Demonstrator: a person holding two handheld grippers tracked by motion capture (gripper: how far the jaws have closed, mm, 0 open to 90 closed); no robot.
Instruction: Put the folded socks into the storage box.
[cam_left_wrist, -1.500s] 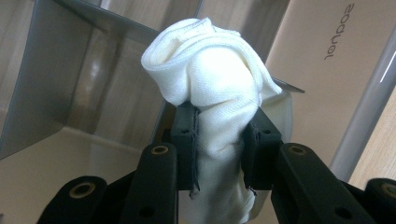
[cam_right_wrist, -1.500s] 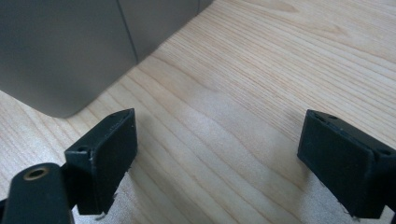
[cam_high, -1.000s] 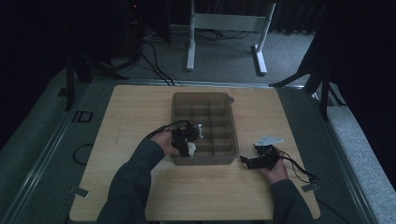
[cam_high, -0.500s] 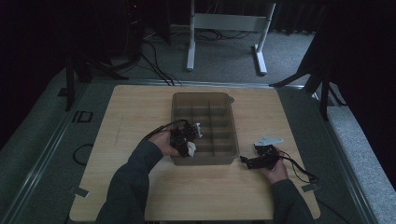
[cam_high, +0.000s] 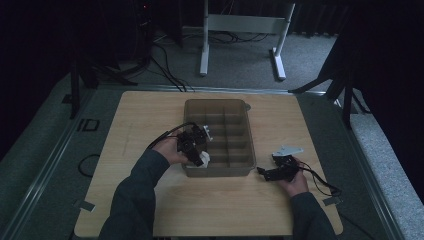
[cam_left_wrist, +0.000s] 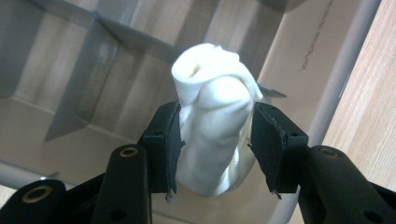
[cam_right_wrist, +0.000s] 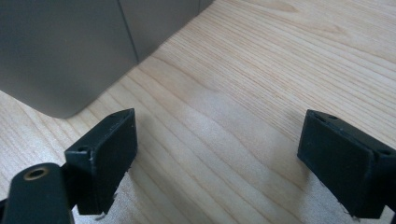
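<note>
Soft white cloth roll (cam_left_wrist: 215, 123), translucent smooth plastic organiser box (cam_high: 239, 167), matt wood-grain table (cam_right_wrist: 261, 79).

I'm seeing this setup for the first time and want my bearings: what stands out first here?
A rolled white cloth stands between the left gripper's jaws, which have just been opening, over a near-left cell of the grey divided bin mid-table. The right gripper rests open on the wooden table beside the bin's near right corner.

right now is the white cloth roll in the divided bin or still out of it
In. The white cloth roll stands in a near corner compartment of the divided bin, between the left gripper jaws, which have just been opening.
</note>
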